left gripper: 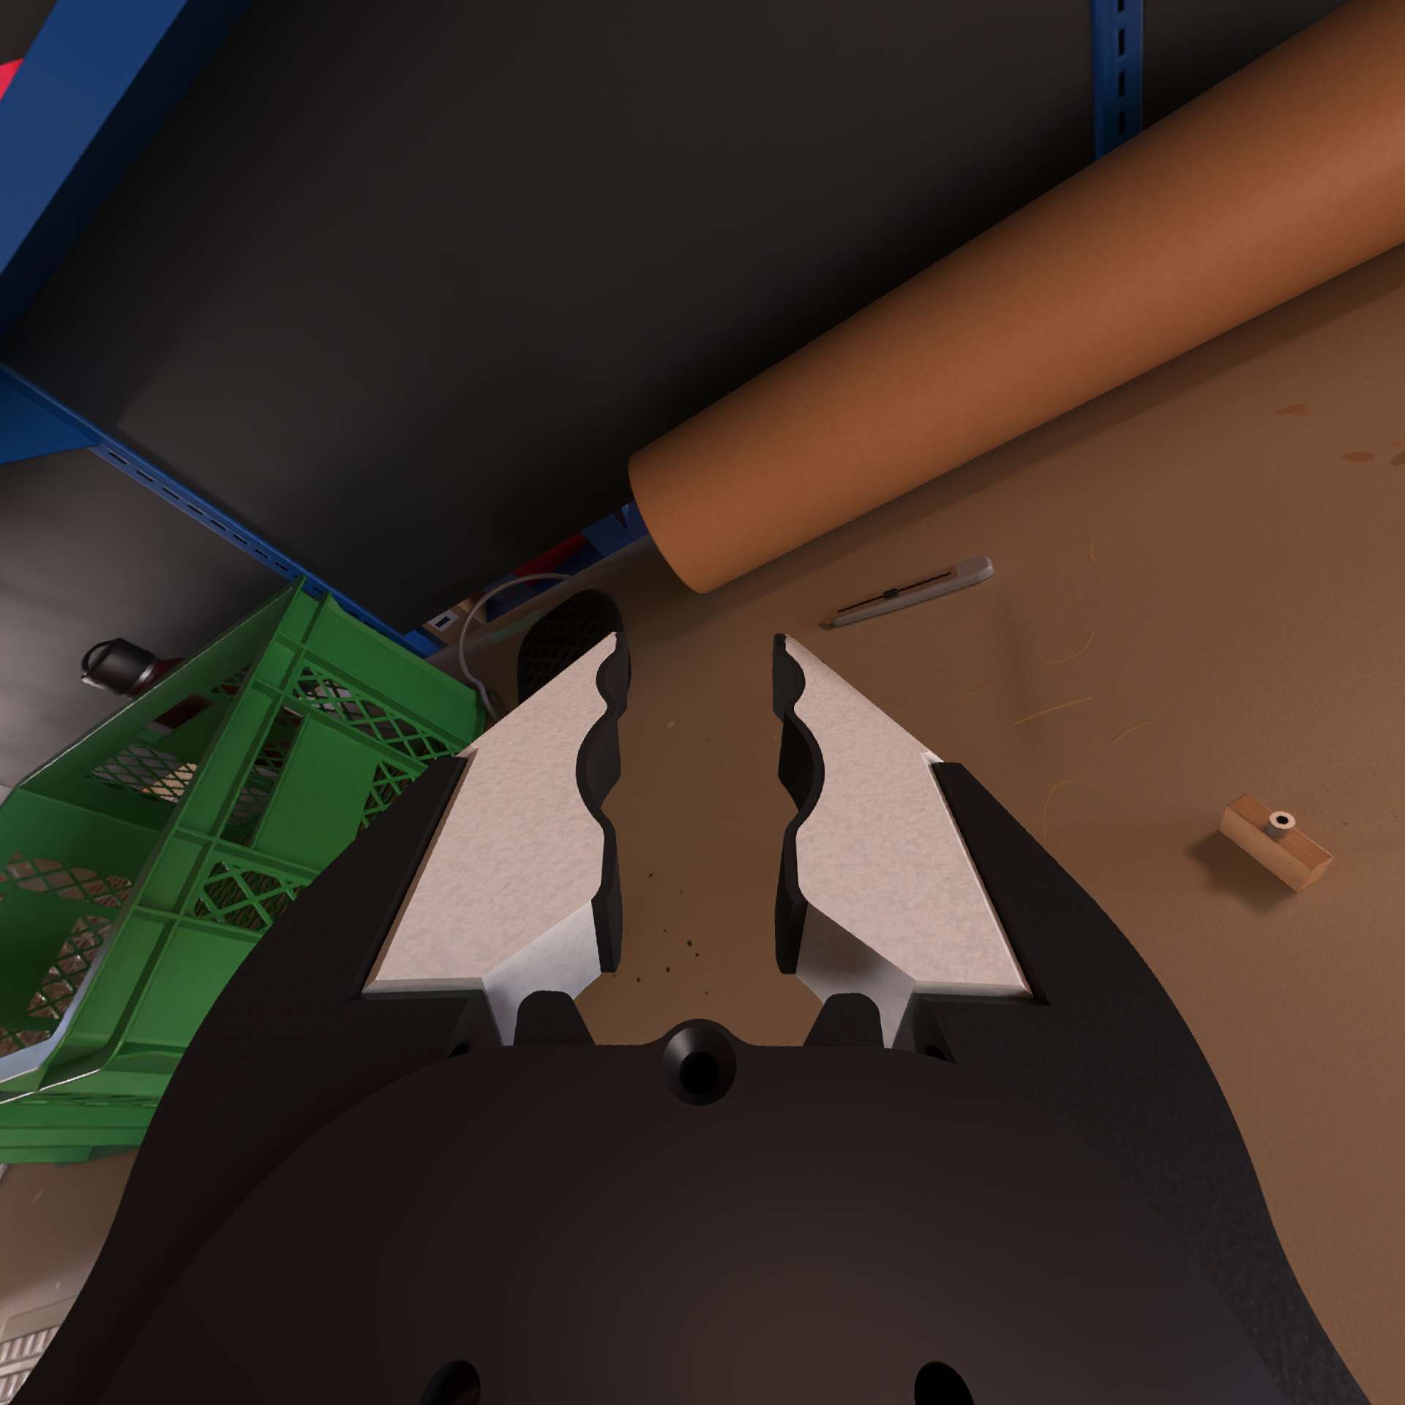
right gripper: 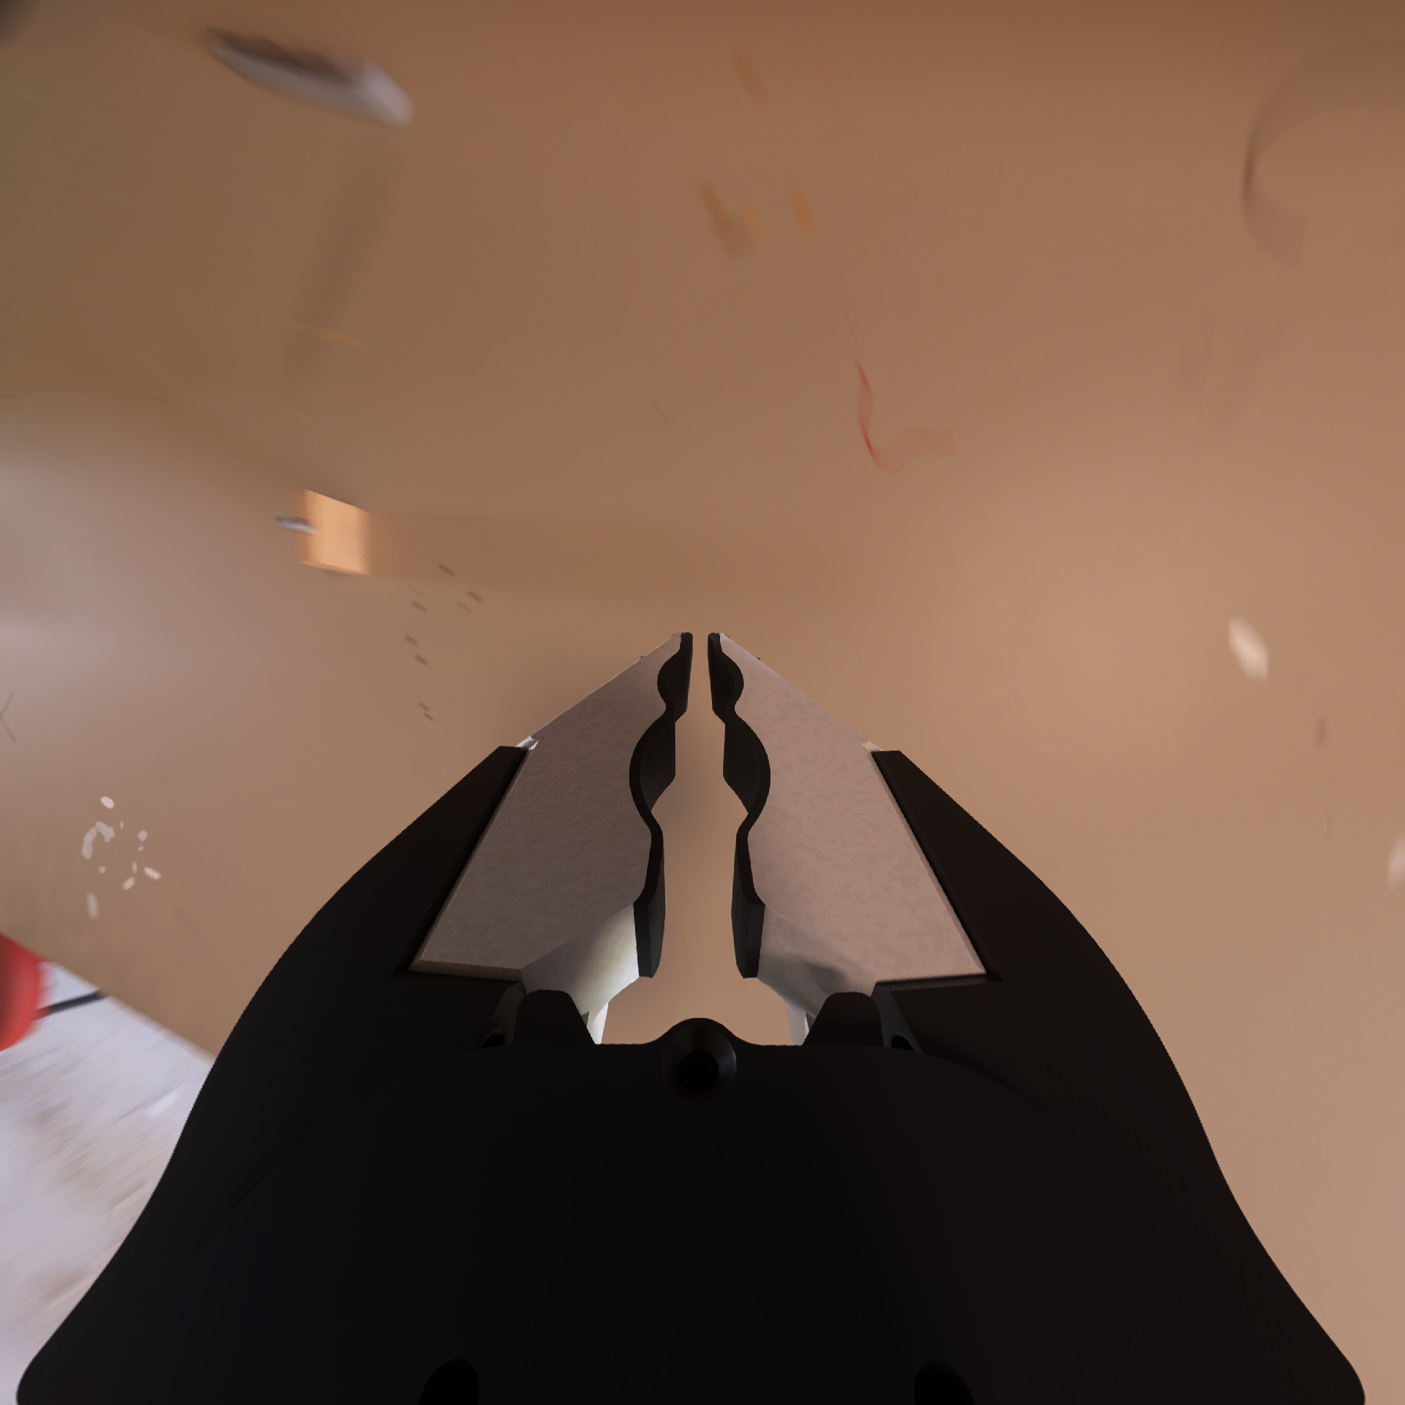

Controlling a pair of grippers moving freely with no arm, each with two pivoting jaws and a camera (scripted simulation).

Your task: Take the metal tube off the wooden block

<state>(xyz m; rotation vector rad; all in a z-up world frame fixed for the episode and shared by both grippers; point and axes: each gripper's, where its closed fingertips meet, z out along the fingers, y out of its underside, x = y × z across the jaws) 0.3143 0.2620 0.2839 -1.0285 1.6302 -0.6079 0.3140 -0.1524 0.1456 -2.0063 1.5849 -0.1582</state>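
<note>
A small wooden block [left gripper: 1277,842] lies on the brown table to the right in the left wrist view. A short metal tube [left gripper: 1280,824] stands upright in its top. My left gripper [left gripper: 699,646] is open and empty above the table, well to the left of the block. In the right wrist view the picture is blurred. The block [right gripper: 336,531] shows at mid left with the tube [right gripper: 295,523] sticking out of its left side. My right gripper [right gripper: 699,637] is shut and empty, to the right of and nearer than the block.
A big brown paper roll [left gripper: 988,334] lies across the table's back. A grey utility knife [left gripper: 912,589] lies in front of it and shows blurred in the right wrist view [right gripper: 312,76]. A green plastic crate [left gripper: 198,821] stands at the left. Blue shelving [left gripper: 68,152] is behind.
</note>
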